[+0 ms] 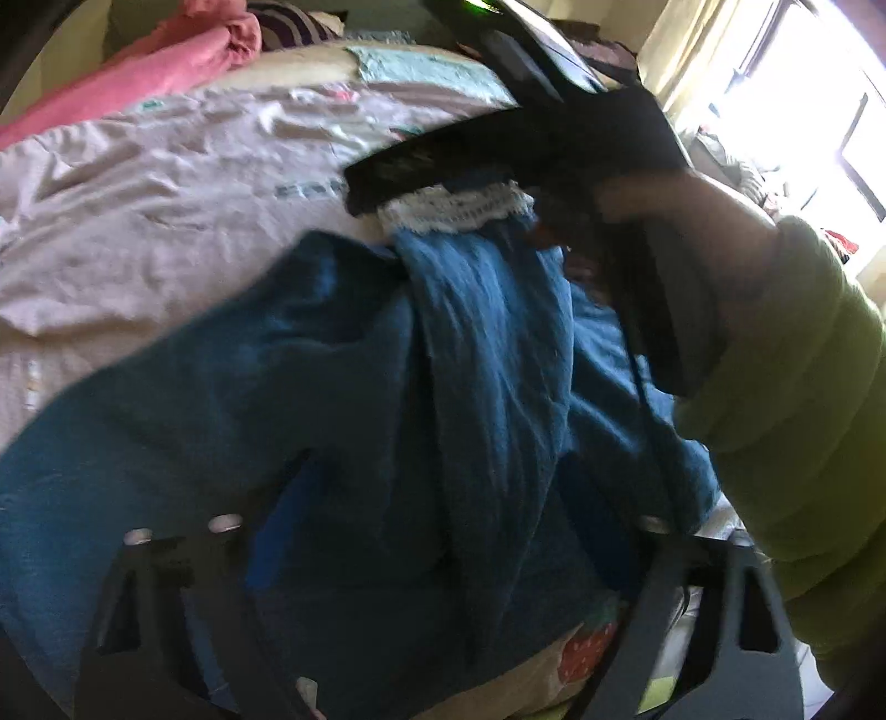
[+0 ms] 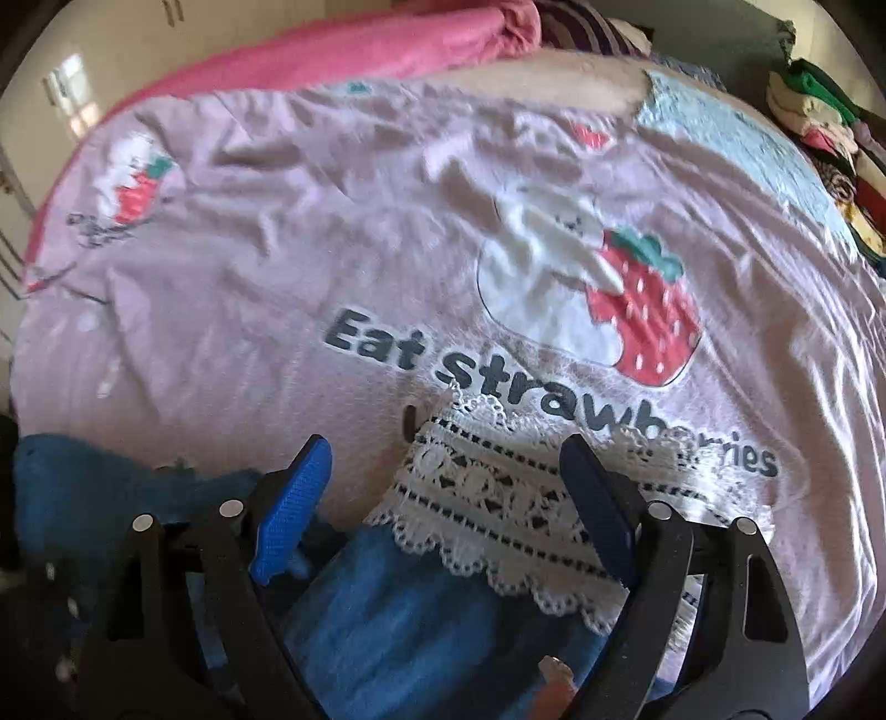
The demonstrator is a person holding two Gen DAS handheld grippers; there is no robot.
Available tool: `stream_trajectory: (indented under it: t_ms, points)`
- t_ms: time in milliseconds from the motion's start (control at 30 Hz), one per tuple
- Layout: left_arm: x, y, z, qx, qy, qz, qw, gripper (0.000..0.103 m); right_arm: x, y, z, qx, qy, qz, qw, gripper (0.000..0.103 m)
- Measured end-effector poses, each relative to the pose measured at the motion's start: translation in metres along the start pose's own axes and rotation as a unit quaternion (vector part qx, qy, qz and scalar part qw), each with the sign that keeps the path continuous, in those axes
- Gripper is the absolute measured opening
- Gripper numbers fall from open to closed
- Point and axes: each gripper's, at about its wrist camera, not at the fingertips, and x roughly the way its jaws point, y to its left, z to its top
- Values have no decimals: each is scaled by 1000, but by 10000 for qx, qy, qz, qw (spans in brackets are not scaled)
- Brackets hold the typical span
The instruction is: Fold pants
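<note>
The blue pants [image 1: 343, 387] lie bunched on the bed and fill the left wrist view. Their white lace cuff [image 1: 454, 213] points away. My left gripper [image 1: 443, 581] sits low over them; cloth drapes between its arms and hides the fingertips. In the right wrist view the lace cuff [image 2: 498, 498] and blue leg [image 2: 387, 626] lie between my right gripper's [image 2: 443, 476] blue fingertips [image 2: 293, 509], which stand wide apart and grip nothing. The right gripper's black body [image 1: 526, 149] and the hand holding it hover above the cuff in the left wrist view.
A pink sheet [image 2: 277, 249] printed "Eat strawberries" covers the bed. A pink blanket [image 2: 360, 50] lies at the far edge. A pile of folded clothes [image 2: 830, 144] stands at the far right. A bright window [image 1: 803, 99] is to the right.
</note>
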Motion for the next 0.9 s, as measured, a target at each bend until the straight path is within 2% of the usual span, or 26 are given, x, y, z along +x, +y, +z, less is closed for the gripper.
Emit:
stream_trajectory:
  t_ms: [33, 67, 100, 133, 167, 233, 367, 500, 533, 567, 600, 633, 667, 700, 900]
  points:
    - [4, -1, -1, 10, 29, 2, 10000, 70, 5, 0, 0, -16, 44, -66, 10000, 71]
    - [8, -2, -1, 37, 33, 22, 10000, 70, 8, 0, -1, -39, 80, -99, 9999, 56]
    - [11, -3, -2, 65, 31, 51, 10000, 70, 11, -1, -3, -71, 93, -160, 9998, 50]
    - [12, -3, -1, 88, 34, 69, 9999, 67, 11, -3, -3, -53, 60, -145, 9999, 38]
    - [12, -4, -1, 132, 13, 93, 9999, 66, 7, -9, -5, 46, -23, -54, 10000, 25]
    - [11, -3, 0, 129, -4, 75, 9999, 66, -3, -20, -8, 271, -152, 138, 9994, 9]
    - [9, -4, 0, 183, -79, 92, 9998, 66, -34, -42, -18, 575, -498, 338, 9965, 8]
    - [9, -7, -1, 260, -139, 161, 9994, 66, -77, -67, -44, 984, -893, 554, 9896, 8]
    - [9, -7, -1, 287, -151, 168, 9993, 61, -88, -73, -51, 1067, -985, 565, 9878, 8]
    - [9, -7, -1, 317, -177, 189, 9992, 51, -99, -77, -59, 1148, -1067, 573, 9860, 8]
    - [5, -7, -3, 347, -235, 227, 9989, 27, -112, -83, -69, 1263, -1175, 574, 9833, 8]
    - [2, -8, -4, 406, -306, 186, 9985, 14, -120, -88, -75, 1342, -1233, 591, 9815, 8]
    - [-1, -8, -4, 446, -340, 132, 9983, 7, -131, -92, -86, 1433, -1292, 615, 9793, 8]
    - [-5, -8, -4, 497, -358, -3, 9981, 3, -138, -94, -93, 1501, -1321, 628, 9778, 8]
    - [-32, -19, -13, 962, -539, -293, 9935, 3, -177, -95, -152, 1897, -1389, 653, 9698, 8]
